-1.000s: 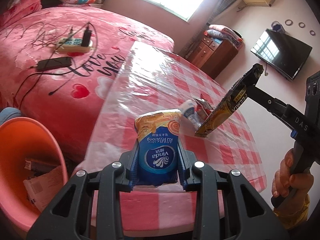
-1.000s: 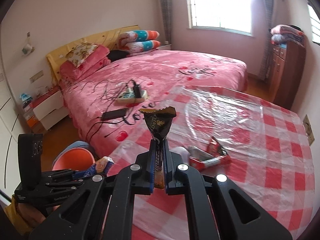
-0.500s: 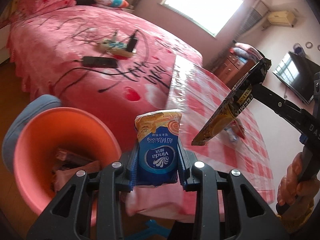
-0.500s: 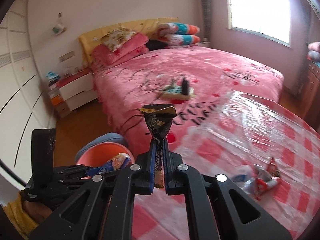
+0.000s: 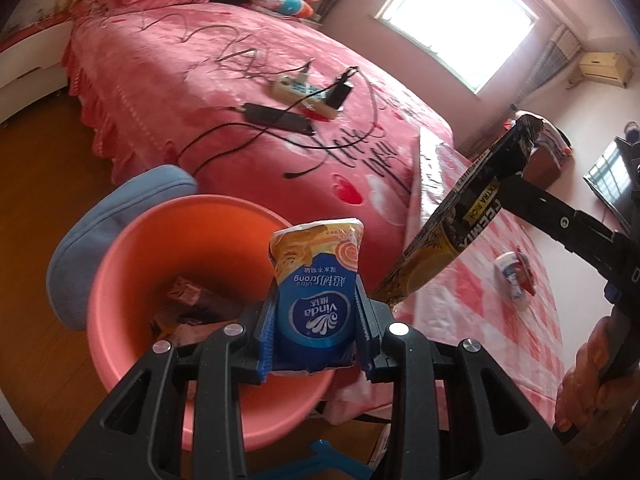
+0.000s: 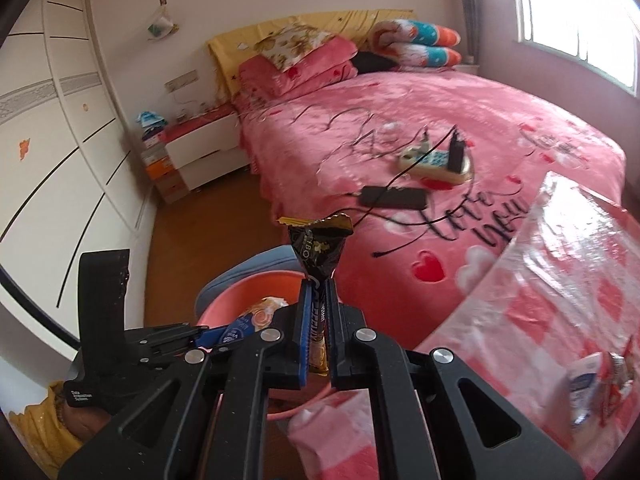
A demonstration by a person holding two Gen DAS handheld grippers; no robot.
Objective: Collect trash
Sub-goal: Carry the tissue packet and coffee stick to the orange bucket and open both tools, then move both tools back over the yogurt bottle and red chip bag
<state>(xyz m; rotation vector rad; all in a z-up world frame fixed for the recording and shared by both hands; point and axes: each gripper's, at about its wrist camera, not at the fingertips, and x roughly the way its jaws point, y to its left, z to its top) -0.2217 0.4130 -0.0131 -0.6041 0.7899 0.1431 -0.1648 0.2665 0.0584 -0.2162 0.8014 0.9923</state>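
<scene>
My left gripper [image 5: 316, 328] is shut on a blue and orange Vinda tissue pack [image 5: 316, 292], held upright over the near rim of an orange plastic bin [image 5: 132, 264]. The bin holds some cardboard and wrapper scraps [image 5: 188, 300]. My right gripper [image 6: 316, 332] is shut on a black and gold snack wrapper [image 6: 320, 248], which in the left wrist view [image 5: 460, 228] hangs just right of the bin. In the right wrist view the bin [image 6: 236, 296] lies below the wrapper, and the left gripper [image 6: 208, 336] with the tissue pack [image 6: 252, 320] sits over it.
A table with a pink checked cloth [image 5: 492, 272] carries more wrappers [image 5: 516, 276], [image 6: 600, 376]. A pink bed [image 5: 224, 92] holds a power strip [image 5: 308, 92] and cables. A blue cushion [image 5: 108, 220] lies beside the bin on the wooden floor. A person's hand [image 5: 588, 364] grips the right tool.
Both grippers have swung left from over the table toward the orange bin, each still holding its item. The bin now sits directly under the tissue pack, and the table has slid to the right.
</scene>
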